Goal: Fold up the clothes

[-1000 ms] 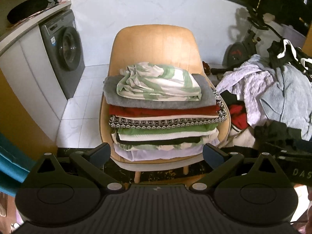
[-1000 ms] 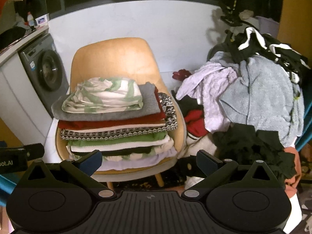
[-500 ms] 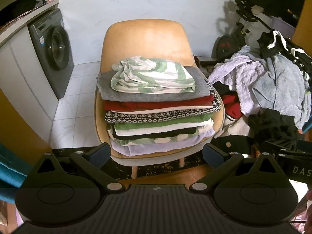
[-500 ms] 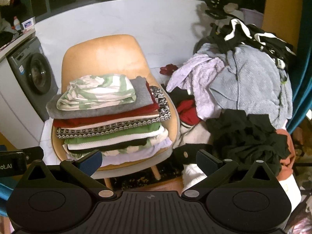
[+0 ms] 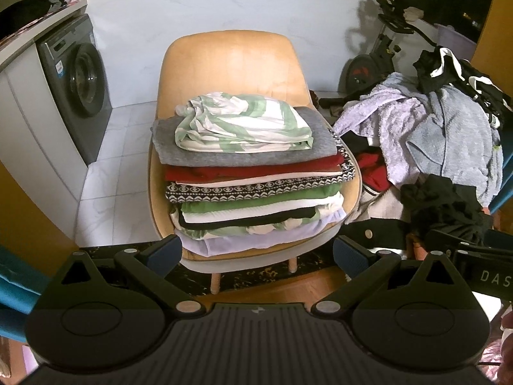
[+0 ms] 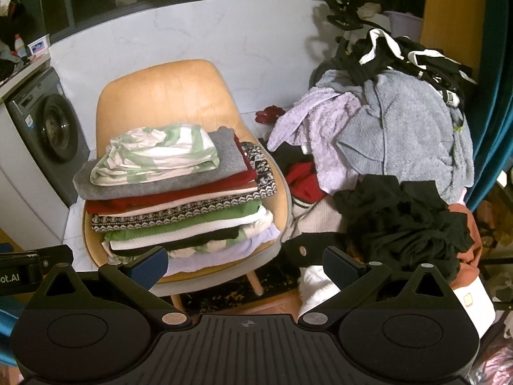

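Decent stack of folded clothes (image 5: 253,173) on the chair (image 5: 231,64) mid-frame, but a big unfolded heap (image 6: 384,147) at right remains. Left gripper (image 5: 256,252) and right gripper (image 6: 245,261): jaws wide apart, empty.

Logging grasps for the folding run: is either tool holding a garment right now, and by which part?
Nothing is held. The left tool and right tool are both open and empty, apart from the folded stack.

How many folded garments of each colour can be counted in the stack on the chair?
Judged from the visible edges of the stack on the chair; thin layers may hide more:
Green-and-white print: 2
Grey: 1
Red: 1
Black-and-white patterned: 1
Green: 1
White: 1
Black: 1
Lilac: 1
Total: 9
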Tool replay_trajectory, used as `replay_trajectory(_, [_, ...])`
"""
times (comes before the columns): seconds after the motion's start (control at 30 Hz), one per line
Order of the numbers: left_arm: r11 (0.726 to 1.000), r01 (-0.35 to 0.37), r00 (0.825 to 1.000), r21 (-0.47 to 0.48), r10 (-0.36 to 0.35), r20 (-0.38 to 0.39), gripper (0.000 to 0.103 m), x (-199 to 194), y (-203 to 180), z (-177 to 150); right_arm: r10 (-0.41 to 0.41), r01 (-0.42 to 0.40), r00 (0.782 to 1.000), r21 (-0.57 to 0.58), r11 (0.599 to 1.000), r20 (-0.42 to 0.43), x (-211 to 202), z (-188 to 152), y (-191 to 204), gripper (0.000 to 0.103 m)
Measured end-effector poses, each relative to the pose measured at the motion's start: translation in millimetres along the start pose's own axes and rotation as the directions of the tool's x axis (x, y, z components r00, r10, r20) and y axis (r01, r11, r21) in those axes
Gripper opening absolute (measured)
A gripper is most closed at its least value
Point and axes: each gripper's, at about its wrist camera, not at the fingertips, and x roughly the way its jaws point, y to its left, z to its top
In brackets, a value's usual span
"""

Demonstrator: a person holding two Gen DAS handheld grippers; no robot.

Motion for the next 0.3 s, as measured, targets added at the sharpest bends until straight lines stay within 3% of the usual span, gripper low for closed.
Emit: replay_trajectory(0.3, [0.999,0.027,0.999,0.021,-0.028,0.024,0.102,-2.7,-6.1,-0.4,-0.01,0.01,1.0,0.01,1.0,-0.004,-0.9,-1.0,-3.6,0.102])
